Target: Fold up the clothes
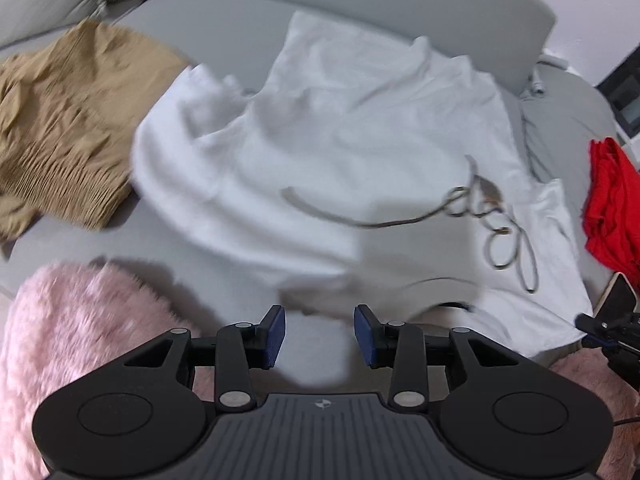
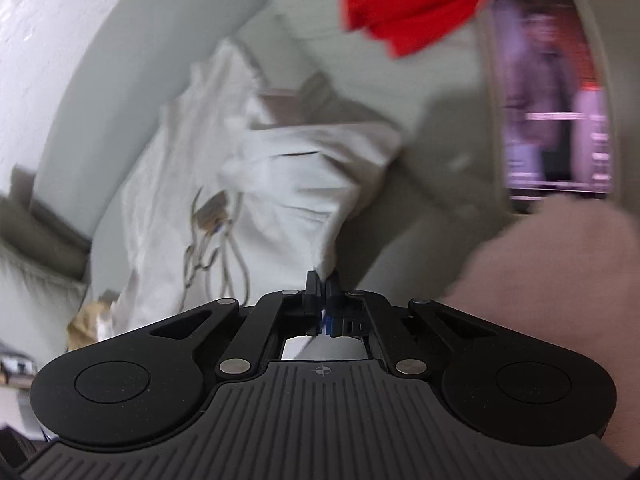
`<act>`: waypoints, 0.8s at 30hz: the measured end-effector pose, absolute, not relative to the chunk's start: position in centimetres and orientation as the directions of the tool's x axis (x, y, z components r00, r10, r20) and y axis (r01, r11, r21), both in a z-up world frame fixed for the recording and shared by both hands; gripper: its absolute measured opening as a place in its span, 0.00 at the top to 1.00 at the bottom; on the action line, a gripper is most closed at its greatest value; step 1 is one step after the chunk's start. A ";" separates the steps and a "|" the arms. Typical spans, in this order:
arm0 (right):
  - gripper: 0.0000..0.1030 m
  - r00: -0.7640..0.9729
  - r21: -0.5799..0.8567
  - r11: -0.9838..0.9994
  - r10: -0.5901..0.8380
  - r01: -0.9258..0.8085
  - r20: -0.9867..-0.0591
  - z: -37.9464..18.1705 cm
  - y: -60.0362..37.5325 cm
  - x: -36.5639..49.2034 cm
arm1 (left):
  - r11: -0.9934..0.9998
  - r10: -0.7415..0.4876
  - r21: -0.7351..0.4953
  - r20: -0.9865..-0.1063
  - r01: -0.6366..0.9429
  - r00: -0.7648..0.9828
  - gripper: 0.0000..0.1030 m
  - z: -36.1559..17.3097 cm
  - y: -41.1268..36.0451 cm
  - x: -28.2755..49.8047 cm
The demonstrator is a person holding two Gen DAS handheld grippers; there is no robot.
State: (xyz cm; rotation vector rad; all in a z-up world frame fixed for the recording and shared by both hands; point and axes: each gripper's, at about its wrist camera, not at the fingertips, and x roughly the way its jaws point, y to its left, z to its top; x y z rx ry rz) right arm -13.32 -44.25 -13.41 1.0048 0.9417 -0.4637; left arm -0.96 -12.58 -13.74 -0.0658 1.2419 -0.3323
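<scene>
Clearly the right gripper (image 2: 322,280) is clamped on a corner of the white T-shirt (image 1: 340,128), probably to lift that edge for a fold, while the left gripper (image 1: 320,336) hovers part-open and empty over the grey bed (image 1: 224,28) where the shirt lies spread.

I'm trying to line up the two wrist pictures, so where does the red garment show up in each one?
Left wrist view: the red garment lies at the right edge, halfway down, beyond the white shirt.
Right wrist view: the red garment is at the top, right of centre, beside the phone.
Shared landmark: the looping line drawing on the white shirt, left of centre in the right wrist view.
</scene>
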 end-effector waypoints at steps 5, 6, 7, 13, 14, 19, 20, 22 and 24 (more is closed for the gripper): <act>0.52 0.519 0.473 0.521 0.066 0.711 -0.852 -12.4 -43.5 -12.7 | 0.957 -0.291 -0.278 -0.898 0.087 0.331 0.58 -13.7 -10.0 -0.8; 0.50 0.541 0.504 0.519 0.091 0.690 -0.836 -12.1 -43.1 -12.6 | 0.954 -0.298 -0.295 -0.891 0.060 0.344 0.58 -13.7 -9.4 -0.6; 0.50 0.548 0.515 0.523 0.106 0.679 -0.830 -11.9 -42.8 -12.5 | 0.949 -0.304 -0.313 -0.884 0.033 0.356 0.58 -13.8 -8.9 -0.4; 0.50 0.545 0.549 0.543 0.188 0.635 -0.817 -12.4 -39.5 -11.2 | 0.901 -0.349 -0.409 -0.880 -0.142 0.323 0.54 -15.8 -7.8 0.9; 0.50 0.543 0.551 0.539 0.193 0.637 -0.817 -12.6 -39.2 -11.2 | 0.888 -0.357 -0.425 -0.878 -0.176 0.317 0.53 -16.3 -7.8 1.1; 0.49 0.575 0.586 0.495 0.196 0.641 -0.794 -13.7 -38.8 -11.6 | 0.844 -0.366 -0.465 -0.863 -0.265 0.350 0.52 -17.5 -7.7 1.7; 0.49 0.584 0.591 0.483 0.186 0.646 -0.790 -13.9 -38.9 -11.8 | 0.831 -0.373 -0.481 -0.854 -0.278 0.364 0.52 -17.6 -7.5 1.7; 0.49 0.604 0.604 0.451 0.165 0.657 -0.780 -14.3 -39.3 -12.3 | 0.807 -0.384 -0.507 -0.840 -0.303 0.385 0.51 -18.0 -7.0 1.8; 0.49 0.633 0.634 0.389 0.149 0.668 -0.759 -15.0 -39.9 -13.0 | 0.775 -0.391 -0.535 -0.824 -0.337 0.409 0.51 -18.4 -6.4 1.8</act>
